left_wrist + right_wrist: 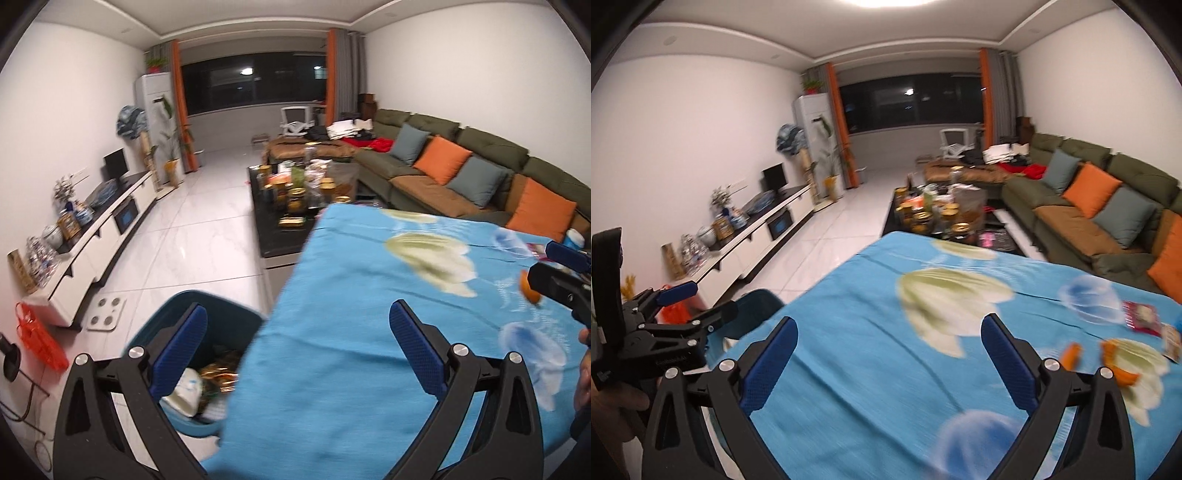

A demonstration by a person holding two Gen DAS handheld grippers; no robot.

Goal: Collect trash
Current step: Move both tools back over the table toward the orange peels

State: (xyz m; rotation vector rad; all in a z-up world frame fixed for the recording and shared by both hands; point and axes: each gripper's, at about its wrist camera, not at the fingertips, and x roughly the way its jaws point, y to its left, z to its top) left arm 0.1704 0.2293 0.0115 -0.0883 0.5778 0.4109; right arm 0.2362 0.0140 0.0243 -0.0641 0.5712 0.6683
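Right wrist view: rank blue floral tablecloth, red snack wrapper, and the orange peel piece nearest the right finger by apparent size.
1. Blue floral tablecloth, by far the largest.
2. Red snack wrapper.
3. Orange peel piece, though motion blur makes the last two close.

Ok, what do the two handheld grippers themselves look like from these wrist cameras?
Both match. The left gripper and the right gripper each have black plastic arms with triangular cut-outs and silver round pivot bolts. The fingers carry blue pads with a fine dotted texture. Seen from the side in the right wrist view, the left gripper sits on a black handle bearing small white lettering, too blurred to read. No cables or sleeves show.
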